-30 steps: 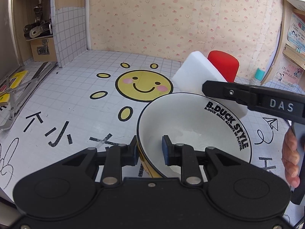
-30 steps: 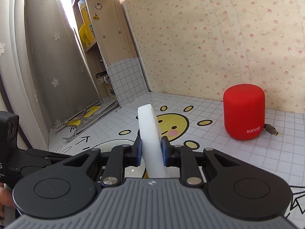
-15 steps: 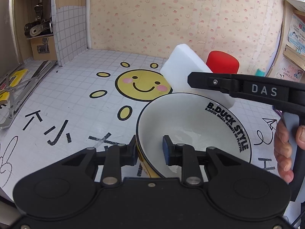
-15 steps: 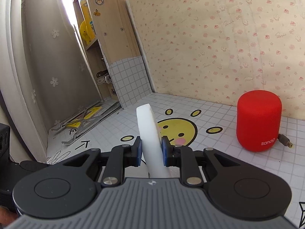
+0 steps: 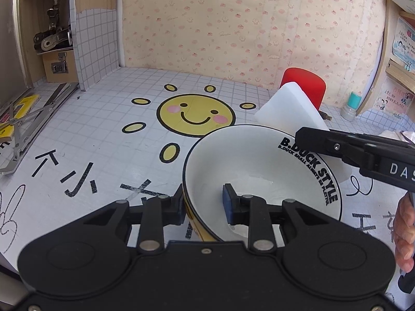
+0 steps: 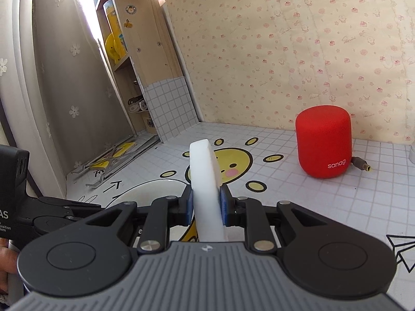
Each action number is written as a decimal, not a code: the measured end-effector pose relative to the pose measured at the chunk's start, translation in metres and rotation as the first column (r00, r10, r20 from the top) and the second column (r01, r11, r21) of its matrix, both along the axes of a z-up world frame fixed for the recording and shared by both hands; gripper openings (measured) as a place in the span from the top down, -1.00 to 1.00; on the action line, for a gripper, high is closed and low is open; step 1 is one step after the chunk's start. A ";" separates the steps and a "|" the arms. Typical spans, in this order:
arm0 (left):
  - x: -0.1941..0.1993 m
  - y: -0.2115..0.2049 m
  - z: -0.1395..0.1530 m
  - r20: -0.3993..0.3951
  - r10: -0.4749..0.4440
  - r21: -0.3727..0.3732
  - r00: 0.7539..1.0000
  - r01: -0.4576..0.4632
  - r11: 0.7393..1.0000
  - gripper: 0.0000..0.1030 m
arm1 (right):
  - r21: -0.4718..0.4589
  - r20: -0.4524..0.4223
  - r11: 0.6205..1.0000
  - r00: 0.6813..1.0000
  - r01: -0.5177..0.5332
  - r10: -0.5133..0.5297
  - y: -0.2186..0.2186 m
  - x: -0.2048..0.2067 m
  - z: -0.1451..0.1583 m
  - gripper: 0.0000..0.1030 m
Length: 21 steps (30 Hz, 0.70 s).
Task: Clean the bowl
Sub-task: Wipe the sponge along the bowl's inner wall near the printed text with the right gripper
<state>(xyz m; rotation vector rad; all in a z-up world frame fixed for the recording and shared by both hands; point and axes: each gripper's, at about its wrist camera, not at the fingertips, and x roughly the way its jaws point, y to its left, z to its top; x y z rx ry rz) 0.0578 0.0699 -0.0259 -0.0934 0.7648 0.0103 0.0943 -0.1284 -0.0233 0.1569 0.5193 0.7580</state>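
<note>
One bowl (image 5: 262, 171) sits lower right, its near wall pinched by the left tongs (image 5: 203, 203); one red speaker (image 6: 324, 141) stands right. One white sponge (image 6: 206, 189) is clamped in the right tongs (image 6: 206, 203).

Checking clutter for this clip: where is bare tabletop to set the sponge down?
Bare grid lies left of the bowl, between the folded metal stand and the sun face. Crowded right: red speaker, small bottle.
</note>
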 end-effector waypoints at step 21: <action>0.031 0.021 0.014 0.025 -0.257 0.021 0.966 0.257 0.966 0.43 | -0.036 0.010 0.999 1.000 -0.022 0.023 0.002 0.002 0.003 0.56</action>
